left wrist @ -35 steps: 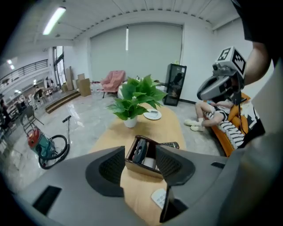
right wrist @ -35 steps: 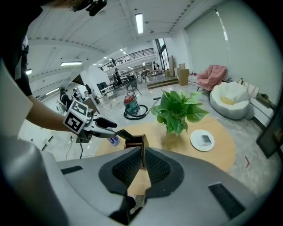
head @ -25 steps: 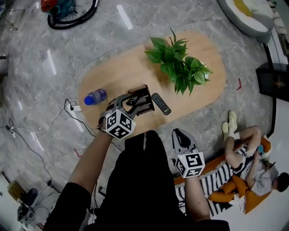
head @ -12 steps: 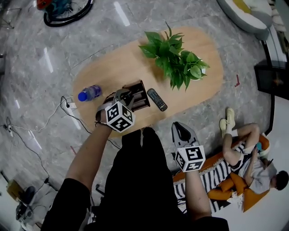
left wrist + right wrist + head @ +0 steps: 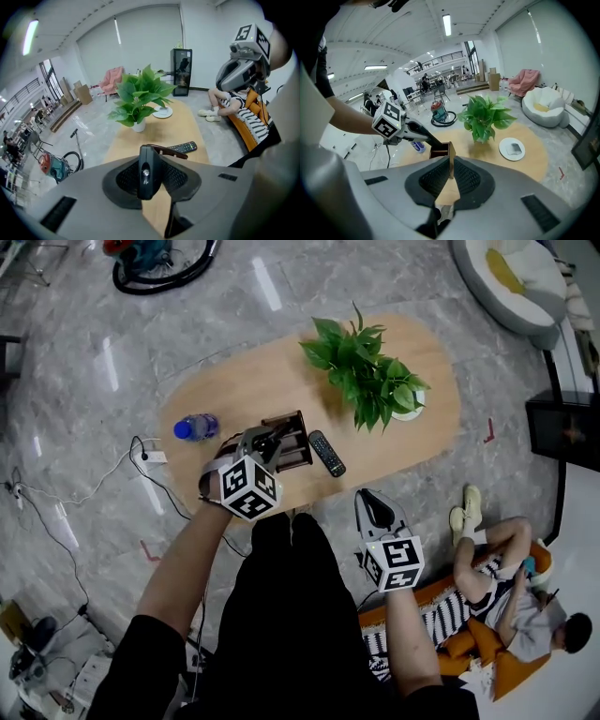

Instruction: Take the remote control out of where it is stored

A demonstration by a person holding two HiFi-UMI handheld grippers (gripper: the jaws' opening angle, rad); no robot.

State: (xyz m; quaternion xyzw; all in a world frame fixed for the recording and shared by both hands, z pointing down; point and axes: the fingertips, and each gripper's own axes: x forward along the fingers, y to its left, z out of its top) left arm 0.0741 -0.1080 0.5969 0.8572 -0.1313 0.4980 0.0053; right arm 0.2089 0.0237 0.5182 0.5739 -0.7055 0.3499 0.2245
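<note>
**Location.** On the head view the wooden holder [image 5: 296, 452] stands near the 7 o'clock edge of the oval tabletop [image 5: 244, 390]. A second remote [image 5: 326, 453] lies flat just beside it at 3 o'clock. A water bottle [image 5: 195, 427] is at the holder's 9 o'clock and a potted plant [image 5: 370, 381] at its 1 o'clock.

**Left tool** [image 5: 272, 438]. Its jaws have just been closing and now clamp a slim black remote control [image 5: 146, 164] seen end-on between the pads. The remote is over the holder. No view shows whether its lower end has cleared the compartment.

**Right tool** [image 5: 375, 505]. It hangs off the tabletop at 5 o'clock of the holder, jaws drawn together, nothing between them.

**Step in hand, as judged.** Withdrawal of the remote from the holder.

**Recommendations.**
- Keep the pinch firm, as the grip appears to sit close to one end.
- Draw along the line of the slot, not sideways, or the light holder may tip or drag.
- Clear the rim fully before swinging away.
- Set down clear of the second remote.
- If the holder rises with the remote, steady it with the right tool.
</note>
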